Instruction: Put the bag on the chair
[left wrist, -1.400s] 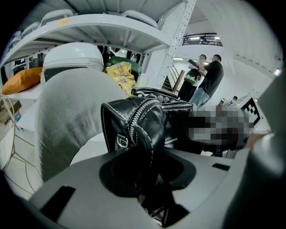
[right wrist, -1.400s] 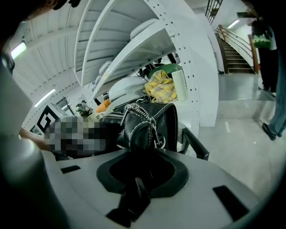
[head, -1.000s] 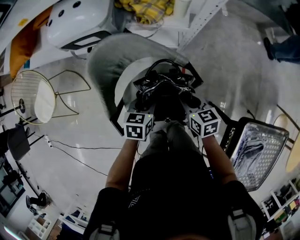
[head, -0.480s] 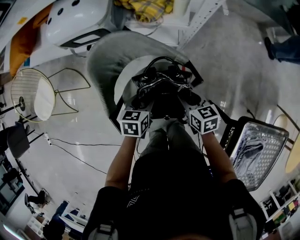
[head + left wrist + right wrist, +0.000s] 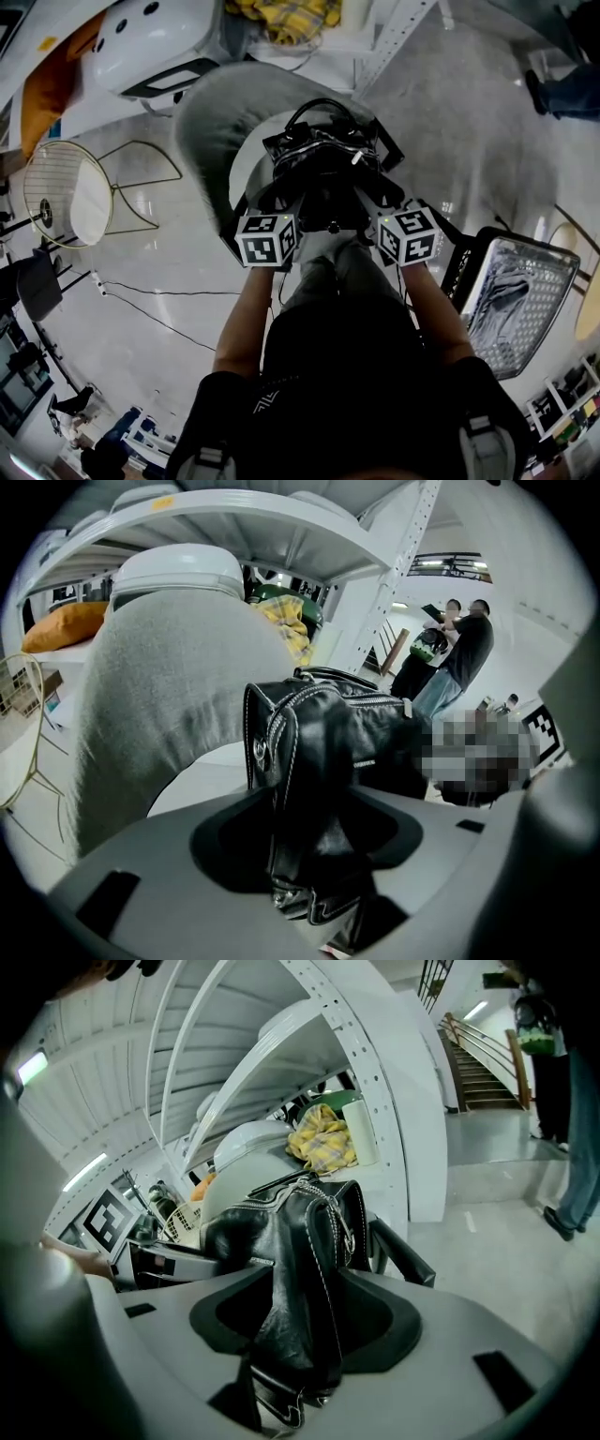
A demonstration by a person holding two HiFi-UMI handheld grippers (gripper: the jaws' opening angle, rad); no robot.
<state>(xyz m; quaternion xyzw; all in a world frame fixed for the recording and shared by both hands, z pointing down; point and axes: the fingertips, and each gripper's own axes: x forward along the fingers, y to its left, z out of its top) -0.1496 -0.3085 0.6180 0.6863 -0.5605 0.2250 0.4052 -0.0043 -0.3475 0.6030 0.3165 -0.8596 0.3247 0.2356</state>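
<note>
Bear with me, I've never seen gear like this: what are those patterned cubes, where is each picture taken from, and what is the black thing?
There is no robot here. A person holds a hand-held grasping tool in each hand, and the patterned cubes are parts of those tools. The head view comes from a camera on the person's head, looking steeply down. The left tool shows at its left and the right tool at its right. The other two pictures come from a camera riding on each tool, looking along its jaws. The black thing is a leather bag, which seems to rest on the seat of a grey-backed chair. Each tool has an end of the bag between its jaws, and both sets of jaws are opening, letting it go.
</note>
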